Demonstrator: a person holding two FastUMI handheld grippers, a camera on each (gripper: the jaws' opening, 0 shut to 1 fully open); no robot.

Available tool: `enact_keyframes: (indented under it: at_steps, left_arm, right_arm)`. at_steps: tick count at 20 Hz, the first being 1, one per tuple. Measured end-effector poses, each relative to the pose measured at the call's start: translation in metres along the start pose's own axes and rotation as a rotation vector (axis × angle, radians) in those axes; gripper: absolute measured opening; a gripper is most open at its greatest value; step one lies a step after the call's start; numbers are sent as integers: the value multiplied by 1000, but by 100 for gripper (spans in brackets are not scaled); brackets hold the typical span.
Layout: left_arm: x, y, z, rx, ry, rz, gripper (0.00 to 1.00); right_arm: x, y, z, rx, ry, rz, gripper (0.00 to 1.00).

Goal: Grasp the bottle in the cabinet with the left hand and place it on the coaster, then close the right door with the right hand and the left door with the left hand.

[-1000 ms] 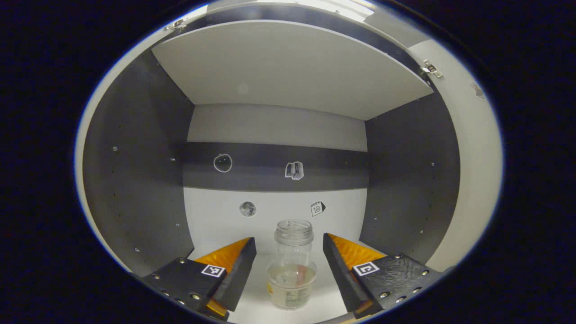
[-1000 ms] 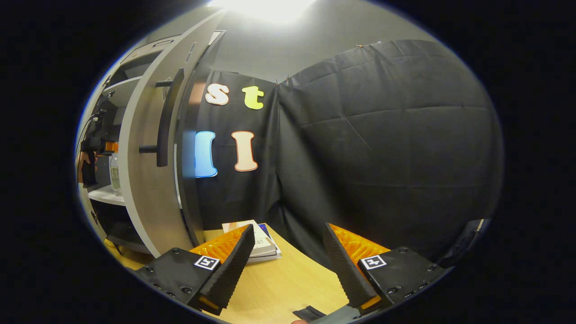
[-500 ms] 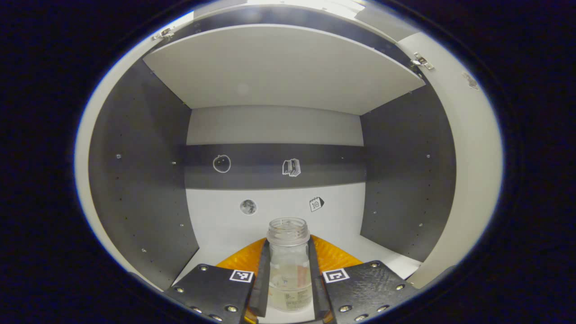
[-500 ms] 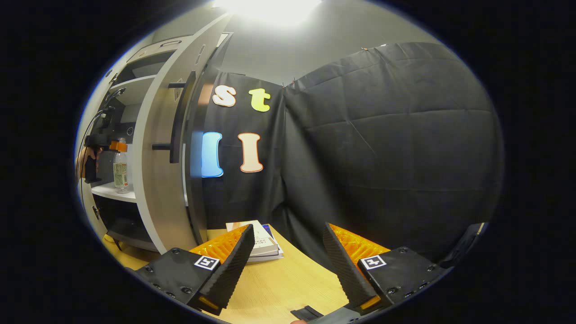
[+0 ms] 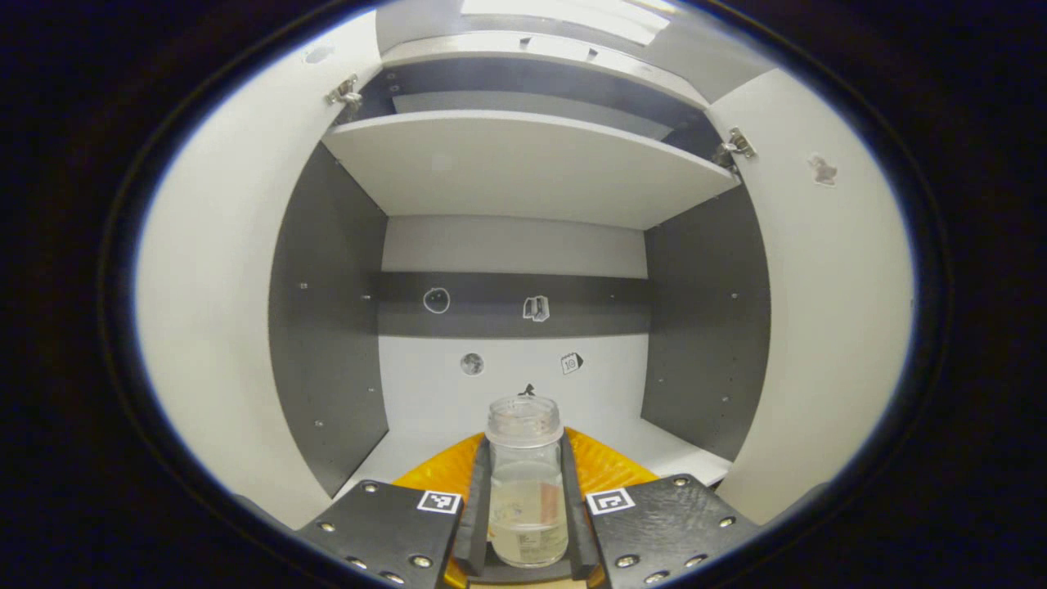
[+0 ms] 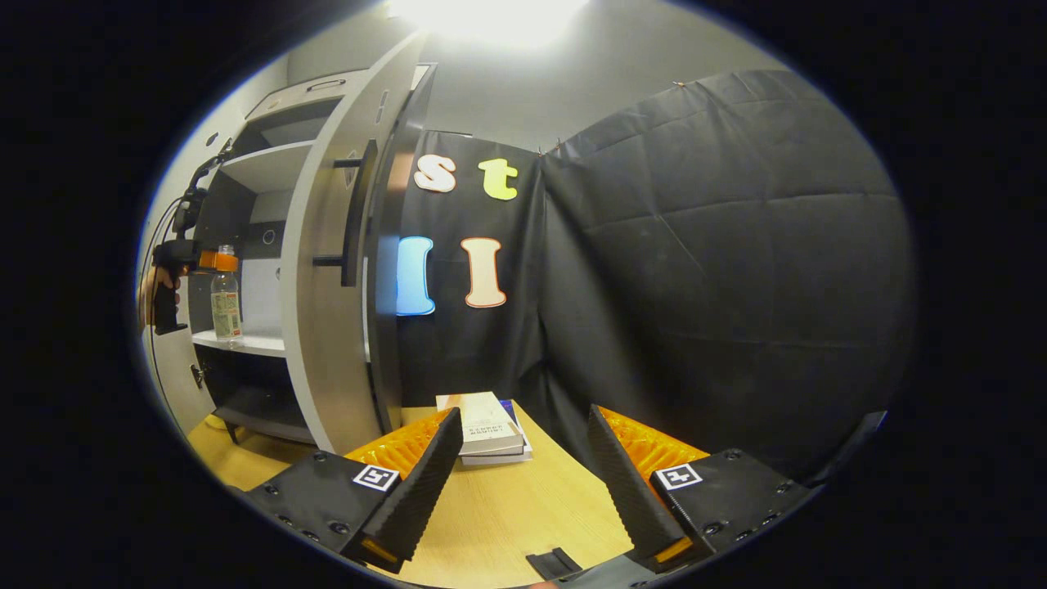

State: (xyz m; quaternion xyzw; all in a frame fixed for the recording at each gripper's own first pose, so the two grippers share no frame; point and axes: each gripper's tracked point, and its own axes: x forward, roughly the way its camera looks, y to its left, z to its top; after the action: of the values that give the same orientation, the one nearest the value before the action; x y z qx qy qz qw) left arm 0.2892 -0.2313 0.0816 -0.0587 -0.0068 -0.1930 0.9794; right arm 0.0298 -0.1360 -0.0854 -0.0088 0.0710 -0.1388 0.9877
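Observation:
A clear uncapped bottle (image 5: 525,491) with a little liquid and a label stands upright between the fingers of my left gripper (image 5: 525,511), which is shut on its body. It is at the front of the cabinet's white shelf (image 5: 425,425). In the right gripper view the same bottle (image 6: 225,299) shows at the shelf's front edge, held near its neck by the left gripper (image 6: 204,260) in a hand. My right gripper (image 6: 523,483) hangs open over the wooden table (image 6: 507,507), with nothing between its fingers. The right door (image 6: 331,270) stands open, its dark bar handle (image 6: 356,213) facing me.
Both white doors (image 5: 826,327) flank the cabinet opening in the left gripper view. An upper shelf (image 5: 523,164) spans overhead. Two stacked books (image 6: 487,425) lie on the table by the black cloth wall. A small dark object (image 6: 556,564) lies at the table's near edge.
My left gripper closed on the bottle, then drew back toward the cabinet's front with it. The right gripper's view has swung slightly, showing more of the cabinet; it stays open.

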Motion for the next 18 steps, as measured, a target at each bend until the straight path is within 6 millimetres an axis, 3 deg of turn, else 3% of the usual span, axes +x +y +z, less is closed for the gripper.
enact_keyframes:
  at_steps: [5, 6, 12, 18]
  left_arm:
    - [-34, -5, -18, -20, 29, 10, 41]
    - [-40, -8, -21, -31, 32, 7, 41]
    - [-75, -27, -56, -36, 59, -34, 41]
    - [-111, -47, -107, -50, 81, -46, 41]
  right_arm:
    - [-16, -7, -7, 7, 15, 32, 94]
    - [-18, -8, -7, 4, 16, 36, 98]
    - [-35, -11, -14, -5, 31, 64, 94]
    - [-49, -17, -21, -27, 40, 92, 94]
